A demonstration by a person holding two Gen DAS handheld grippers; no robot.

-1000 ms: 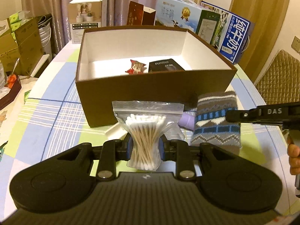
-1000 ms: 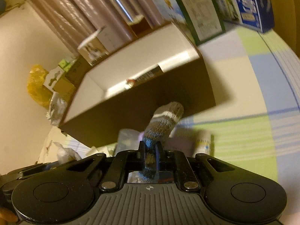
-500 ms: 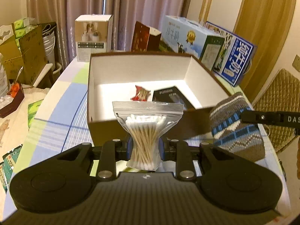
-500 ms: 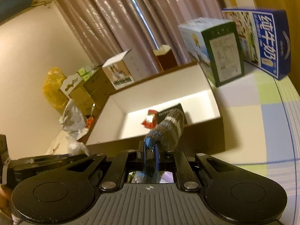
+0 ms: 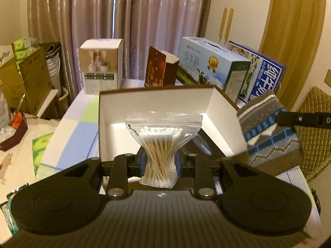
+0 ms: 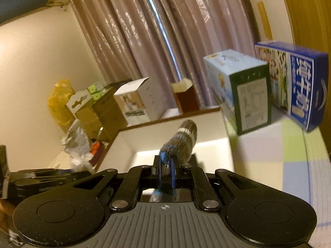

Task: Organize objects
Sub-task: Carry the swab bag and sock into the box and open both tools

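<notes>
My left gripper [image 5: 160, 163] is shut on a clear zip bag of cotton swabs [image 5: 161, 144], held upright over the near edge of the open brown box with white inside [image 5: 157, 101]. My right gripper [image 6: 166, 170] is shut on a grey knitted sock with blue and white pattern [image 6: 182, 142], which hangs over the box [image 6: 175, 142]. In the left wrist view the same sock [image 5: 266, 132] hovers at the box's right wall, with the right gripper's finger [image 5: 300, 119] pinching it. A dark item [image 5: 198, 142] lies on the box floor, mostly hidden by the bag.
Cartons line the table's far edge: a white one [image 5: 101, 68], a dark red one [image 5: 160, 69], a light blue milk box [image 5: 211, 66] and a dark blue one [image 5: 262, 76]. Cardboard boxes [image 5: 24, 78] stand left; a quilted chair [image 5: 314, 128] stands right. The checked tablecloth [image 6: 289, 150] lies beyond the box.
Both grippers have risen and moved forward from in front of the box's near wall to above its opening, carrying the swab bag and the sock with them.
</notes>
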